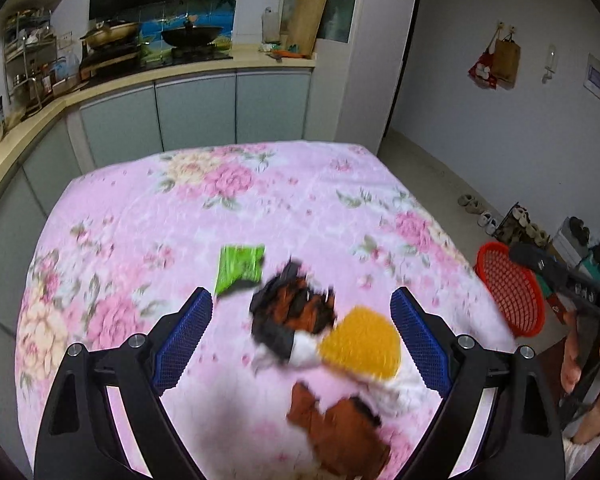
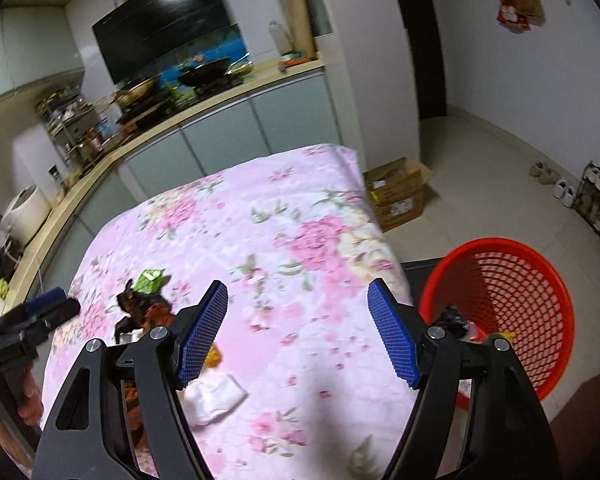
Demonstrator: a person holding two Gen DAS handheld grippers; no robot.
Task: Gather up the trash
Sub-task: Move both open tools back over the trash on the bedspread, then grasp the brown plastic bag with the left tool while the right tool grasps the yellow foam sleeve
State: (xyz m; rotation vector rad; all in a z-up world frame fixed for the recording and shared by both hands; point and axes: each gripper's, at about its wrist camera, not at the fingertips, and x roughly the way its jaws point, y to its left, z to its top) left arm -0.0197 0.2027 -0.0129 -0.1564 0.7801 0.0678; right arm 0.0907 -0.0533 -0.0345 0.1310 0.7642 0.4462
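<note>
Kitchen with pale cabinets (image 1: 196,112), black range hood (image 2: 168,20), tiled floor (image 2: 500,152).

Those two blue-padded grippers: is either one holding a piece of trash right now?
No. The left gripper and the right gripper both stand open with nothing between their pads; the trash lies on the flowered cloth below.

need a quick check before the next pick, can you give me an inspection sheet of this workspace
surface: pink floral cloth over the table
job's things: green wrapper, dark brown wrapper, orange piece, white tissue, brown wrapper on the cloth; red basket beside the table, some trash inside
clutter: nothing seen
grippers: left hand-held gripper open, empty; right hand-held gripper open, empty
cables: nothing seen
surroundings: kitchen counter, cardboard box
</note>
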